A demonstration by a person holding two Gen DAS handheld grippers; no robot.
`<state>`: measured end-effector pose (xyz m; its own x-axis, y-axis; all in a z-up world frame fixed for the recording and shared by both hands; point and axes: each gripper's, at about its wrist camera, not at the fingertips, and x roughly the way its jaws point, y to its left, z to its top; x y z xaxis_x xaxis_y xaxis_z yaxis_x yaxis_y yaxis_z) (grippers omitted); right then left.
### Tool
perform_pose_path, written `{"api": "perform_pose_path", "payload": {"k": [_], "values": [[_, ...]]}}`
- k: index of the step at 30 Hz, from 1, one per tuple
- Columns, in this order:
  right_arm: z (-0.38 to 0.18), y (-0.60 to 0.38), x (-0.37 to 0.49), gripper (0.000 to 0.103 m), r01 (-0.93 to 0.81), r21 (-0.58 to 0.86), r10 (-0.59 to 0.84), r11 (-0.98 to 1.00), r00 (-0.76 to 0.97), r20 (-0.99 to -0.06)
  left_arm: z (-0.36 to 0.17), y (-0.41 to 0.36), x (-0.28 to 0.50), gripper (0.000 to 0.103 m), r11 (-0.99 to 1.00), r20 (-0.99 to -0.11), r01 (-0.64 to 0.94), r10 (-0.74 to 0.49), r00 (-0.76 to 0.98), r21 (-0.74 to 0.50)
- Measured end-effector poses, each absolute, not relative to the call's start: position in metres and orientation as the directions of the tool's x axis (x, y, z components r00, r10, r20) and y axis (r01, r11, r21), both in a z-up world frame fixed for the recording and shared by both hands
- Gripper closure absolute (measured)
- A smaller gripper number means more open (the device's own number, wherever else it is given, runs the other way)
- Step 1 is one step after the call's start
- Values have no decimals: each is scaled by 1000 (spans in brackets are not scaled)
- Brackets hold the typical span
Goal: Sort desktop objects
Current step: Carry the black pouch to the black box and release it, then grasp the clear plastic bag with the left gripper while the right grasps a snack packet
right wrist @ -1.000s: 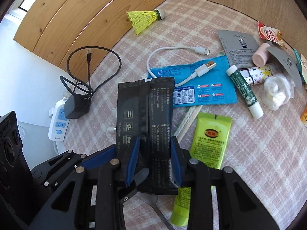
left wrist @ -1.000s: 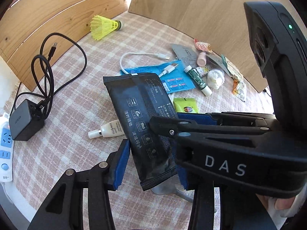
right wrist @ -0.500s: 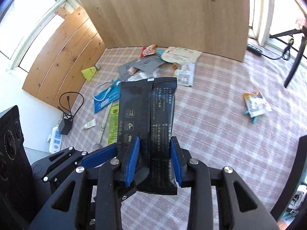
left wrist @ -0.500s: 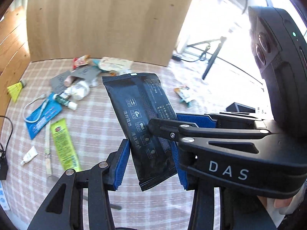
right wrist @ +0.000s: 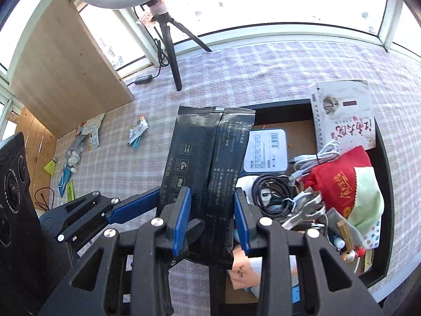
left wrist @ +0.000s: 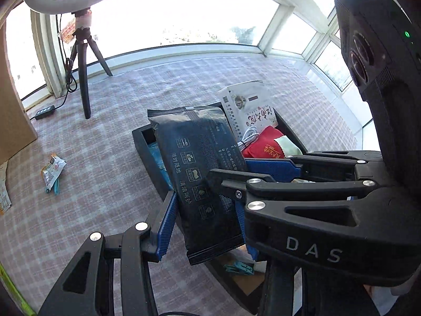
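Note:
A black wet-wipe packet (left wrist: 200, 168) is held in the air by both grippers. My left gripper (left wrist: 205, 210) is shut on its lower end, and my right gripper (right wrist: 211, 210) is shut on the same end from the other side. The packet (right wrist: 208, 155) hangs over the left rim of a black storage box (right wrist: 382, 158), which also shows in the left wrist view (left wrist: 140, 142). The box holds a white carton (right wrist: 342, 113), a red pouch (right wrist: 339, 181), coiled cables (right wrist: 271, 189) and other small items.
A tripod (right wrist: 171, 50) stands on the checked cloth beyond the box. A snack packet (right wrist: 136, 130) lies on the cloth to the left. Several unsorted items (right wrist: 79, 142) lie far left by a wooden board (right wrist: 63, 76). Windows line the far side.
Both grippers have swung together with the packet from the cluttered left part of the table over to the black box, which has come into view beneath it.

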<state>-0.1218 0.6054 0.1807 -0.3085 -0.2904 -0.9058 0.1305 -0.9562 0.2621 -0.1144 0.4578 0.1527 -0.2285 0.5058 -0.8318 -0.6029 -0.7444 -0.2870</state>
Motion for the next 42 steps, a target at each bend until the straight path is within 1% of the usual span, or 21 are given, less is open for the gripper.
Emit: {"api": "perform_pose_path", "payload": {"k": [3,4,6,7,8,9,13,16,19,25,28,30,32,36,37,40,42], "values": [[180,646,-115,71,62,237,-244,-970,-323,-914,152,501,-105,61,-701,-842,-659,506,-189,-273],[180,656,-114,70,48,228,-231,-972,-324,-917,152,512,-102,58,-687,-847,-678,500,-180,-262],[179,675,-114,70,23,197,-194,-980,-325,-926,149,532,-97,53,-666,-870,-722,453,-192,-187],[180,682,-113,69,2,168,-158,-986,-337,-928,147,537,-96,53,-673,-884,-726,415,-216,-139],[182,689,-113,68,-22,139,-122,-990,-349,-929,148,536,-94,53,-676,-886,-727,406,-225,-125],[185,693,-113,66,-38,120,-98,-992,-362,-927,150,531,-94,53,-673,-881,-727,420,-220,-139],[198,694,-112,65,-42,143,-114,-989,-402,-908,155,500,-101,53,-704,-875,-699,411,-254,-127],[206,668,-120,65,0,151,-137,-989,-418,-898,154,461,-118,53,-748,-877,-649,396,-273,-136],[210,631,-127,65,75,179,-194,-981,-417,-888,150,412,-135,53,-806,-880,-581,352,-318,-112],[203,531,-153,65,250,206,-291,-946,-373,-881,136,290,-175,53,-920,-891,-386,233,-389,-72],[192,473,-164,65,346,200,-319,-917,-335,-886,130,228,-192,53,-961,-896,-276,150,-419,-32],[183,437,-170,64,400,190,-329,-897,-315,-890,125,188,-207,53,-980,-903,-196,109,-415,-29],[174,404,-175,61,437,196,-344,-878,-290,-893,119,152,-217,53,-992,-911,-127,74,-406,-23],[160,340,-187,46,510,179,-355,-841,-271,-895,105,95,-230,53,-999,-924,-33,26,-381,-14],[156,325,-190,45,521,174,-353,-835,-267,-897,101,85,-233,53,-1000,-927,-16,24,-373,-20],[140,280,-201,44,552,196,-365,-810,-213,-907,90,54,-244,53,-999,-934,38,16,-358,-32],[127,251,-207,44,562,201,-355,-803,-180,-917,81,40,-251,53,-998,-943,44,31,-331,-48]]}}
